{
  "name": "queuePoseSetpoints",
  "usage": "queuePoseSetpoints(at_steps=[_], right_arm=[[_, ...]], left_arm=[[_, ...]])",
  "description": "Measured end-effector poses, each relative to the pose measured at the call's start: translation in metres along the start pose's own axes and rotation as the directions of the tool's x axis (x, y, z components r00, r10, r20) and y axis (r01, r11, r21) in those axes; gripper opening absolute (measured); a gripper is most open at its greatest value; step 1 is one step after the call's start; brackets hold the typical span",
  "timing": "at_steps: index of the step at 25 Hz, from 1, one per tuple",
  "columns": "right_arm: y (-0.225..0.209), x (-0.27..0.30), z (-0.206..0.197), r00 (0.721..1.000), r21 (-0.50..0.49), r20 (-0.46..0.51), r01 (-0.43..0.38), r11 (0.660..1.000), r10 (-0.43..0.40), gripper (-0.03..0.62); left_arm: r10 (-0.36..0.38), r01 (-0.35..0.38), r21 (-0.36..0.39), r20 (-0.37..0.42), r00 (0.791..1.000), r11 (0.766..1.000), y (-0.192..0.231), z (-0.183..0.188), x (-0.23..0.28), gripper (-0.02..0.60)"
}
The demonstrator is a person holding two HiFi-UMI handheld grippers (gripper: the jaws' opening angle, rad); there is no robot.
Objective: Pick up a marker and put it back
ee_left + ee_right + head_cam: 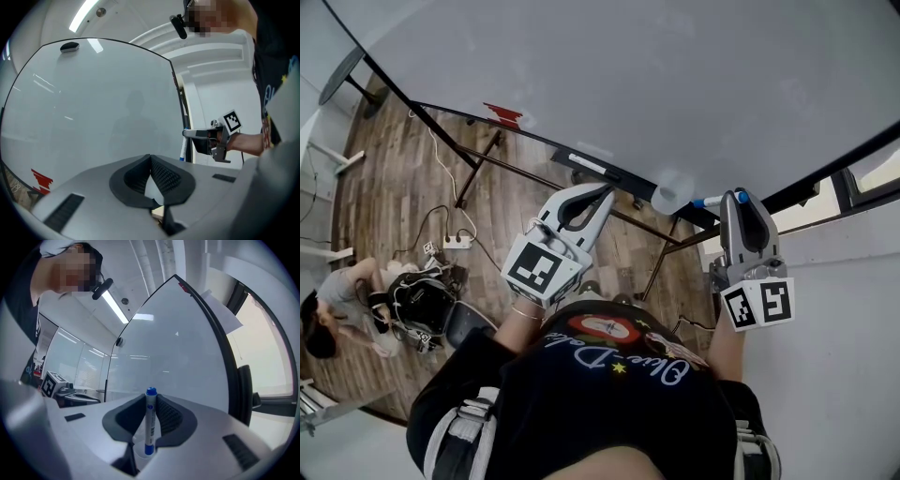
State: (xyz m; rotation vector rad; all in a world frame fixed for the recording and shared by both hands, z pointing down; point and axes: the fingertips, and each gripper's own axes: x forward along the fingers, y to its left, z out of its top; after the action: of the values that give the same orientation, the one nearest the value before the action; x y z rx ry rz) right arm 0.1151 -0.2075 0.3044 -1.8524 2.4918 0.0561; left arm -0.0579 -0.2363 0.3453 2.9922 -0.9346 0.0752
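At the whiteboard [159, 348], holding a blue marker [150, 423] clamped in the right gripper [151, 405], with the left gripper [151, 165] closed, empty. Next: lower to the ledge [623, 178], release.

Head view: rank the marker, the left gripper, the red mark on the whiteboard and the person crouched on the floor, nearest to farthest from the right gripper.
1. marker: clamped in the right gripper, sticking out to its left.
2. left gripper: alongside, to the left, jaws shut and empty.
3. red mark: farther left, on the whiteboard.
4. person: far left, down on the floor.
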Motion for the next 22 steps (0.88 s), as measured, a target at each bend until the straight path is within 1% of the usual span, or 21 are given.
queuePoseSetpoints(at_steps=[9, 22], right_arm=[[-0.007, -0.017, 0.004, 0.999, 0.007, 0.01, 0.049, 0.999, -0.049, 0.067], [-0.008, -0.021, 0.004, 0.998, 0.019, 0.022, 0.065, 0.998, -0.065, 0.067]], left_arm=[[-0.013, 0.013, -0.004, -0.003, 1.0, 1.0, -0.004, -0.001, 0.001, 0.003], [-0.023, 0.023, 0.001, -0.006, 1.0, 1.0, -0.008, 0.0, 0.002, 0.003]])
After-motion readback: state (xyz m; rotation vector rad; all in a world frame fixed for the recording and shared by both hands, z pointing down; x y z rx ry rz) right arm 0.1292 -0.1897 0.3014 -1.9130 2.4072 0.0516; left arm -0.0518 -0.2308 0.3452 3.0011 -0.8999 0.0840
